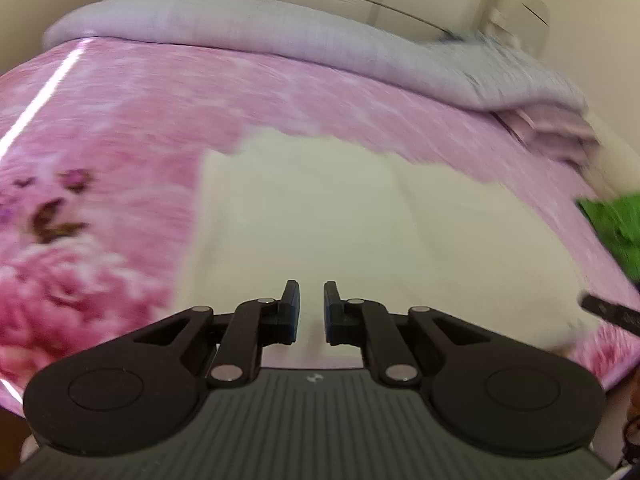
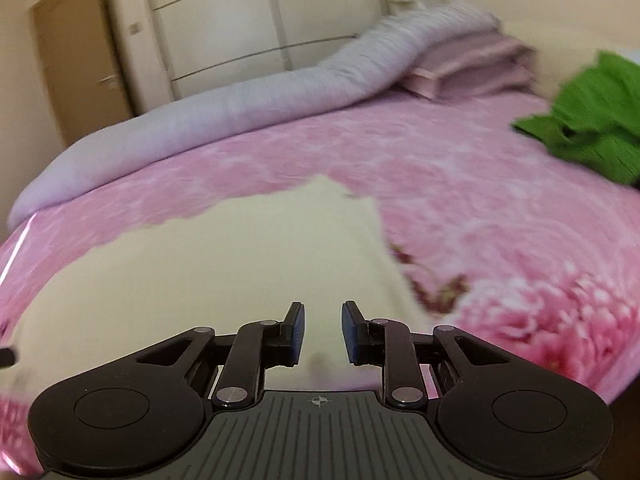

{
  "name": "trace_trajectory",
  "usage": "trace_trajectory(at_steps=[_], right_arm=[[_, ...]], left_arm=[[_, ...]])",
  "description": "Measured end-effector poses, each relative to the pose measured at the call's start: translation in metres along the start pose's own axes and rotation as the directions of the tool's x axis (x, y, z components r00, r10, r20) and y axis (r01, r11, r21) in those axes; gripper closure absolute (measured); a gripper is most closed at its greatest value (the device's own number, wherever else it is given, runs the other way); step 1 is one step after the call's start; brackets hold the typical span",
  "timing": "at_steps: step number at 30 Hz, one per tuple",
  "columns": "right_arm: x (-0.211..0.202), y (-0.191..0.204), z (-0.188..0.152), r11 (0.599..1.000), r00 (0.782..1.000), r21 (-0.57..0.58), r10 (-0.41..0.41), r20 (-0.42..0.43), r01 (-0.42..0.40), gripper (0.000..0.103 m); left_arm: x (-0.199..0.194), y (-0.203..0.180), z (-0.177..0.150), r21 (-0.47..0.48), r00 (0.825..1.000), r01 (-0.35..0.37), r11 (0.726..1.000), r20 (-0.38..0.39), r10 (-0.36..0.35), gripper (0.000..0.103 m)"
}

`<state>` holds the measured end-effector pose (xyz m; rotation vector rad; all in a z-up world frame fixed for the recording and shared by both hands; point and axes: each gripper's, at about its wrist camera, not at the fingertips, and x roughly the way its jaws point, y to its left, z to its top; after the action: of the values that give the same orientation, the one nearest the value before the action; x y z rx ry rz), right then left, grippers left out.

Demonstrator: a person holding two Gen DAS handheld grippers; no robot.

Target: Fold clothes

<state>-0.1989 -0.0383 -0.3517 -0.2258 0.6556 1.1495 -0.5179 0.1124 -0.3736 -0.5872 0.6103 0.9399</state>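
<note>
On the bed: a pink flowered bedspread (image 1: 120,128) carries everything.
Far edge: a grey quilt (image 1: 280,28) lies rolled along the bed's far side, with folded pink bedding (image 2: 472,64) at its right end.
White garment: a cream-white cloth (image 1: 320,208) lies flat in the middle of the bedspread, straight edge at its left.
Left gripper (image 1: 311,312): fingers a narrow gap apart above the near edge of the white cloth, pinching nothing.
Right gripper (image 2: 323,332): fingers slightly spread over the same cloth, nothing between them.
Right side: a green garment (image 2: 592,116) lies crumpled, well apart from the white cloth.
</note>
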Motion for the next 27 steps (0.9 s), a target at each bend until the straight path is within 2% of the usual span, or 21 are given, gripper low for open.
trace_trajectory(at_steps=[2, 4, 9, 16, 21, 24, 27], right_arm=[[0.011, 0.009, -0.007, 0.997, 0.998, -0.061, -0.047, -0.035, 0.045, 0.078], [0.031, 0.006, -0.018, 0.993, 0.989, -0.085, -0.089, -0.114, 0.080, 0.078], [0.029, 0.005, -0.022, 0.993, 0.991, -0.090, -0.080, -0.104, 0.071, 0.078], [0.022, 0.006, -0.021, 0.995, 0.990, -0.058, -0.089, -0.105, 0.083, 0.078], [0.013, 0.000, -0.018, 0.997, 0.993, -0.007, -0.071, -0.098, 0.071, 0.078], [0.005, -0.001, -0.014, 0.999, 0.997, 0.007, -0.051, -0.063, 0.052, 0.078], [0.005, 0.001, -0.012, 0.999, 0.998, 0.002, -0.044, -0.052, 0.044, 0.078]], left_arm=[[0.017, -0.011, -0.009, 0.040, 0.998, -0.047, 0.998, -0.043, 0.048, 0.088], [0.025, -0.016, -0.017, 0.065, 0.996, -0.078, 0.995, -0.037, 0.080, 0.087], [0.023, -0.025, -0.016, 0.076, 0.991, -0.114, 0.991, -0.056, 0.119, 0.087], [0.016, -0.027, -0.015, 0.086, 0.990, -0.122, 0.989, -0.064, 0.128, 0.087], [0.005, -0.027, -0.015, 0.073, 0.995, -0.073, 0.995, -0.056, 0.077, 0.087], [-0.002, -0.034, -0.013, 0.072, 0.999, 0.022, 0.997, -0.031, -0.020, 0.087], [0.001, -0.052, -0.013, 0.114, 0.994, 0.110, 0.987, -0.025, -0.108, 0.087]])
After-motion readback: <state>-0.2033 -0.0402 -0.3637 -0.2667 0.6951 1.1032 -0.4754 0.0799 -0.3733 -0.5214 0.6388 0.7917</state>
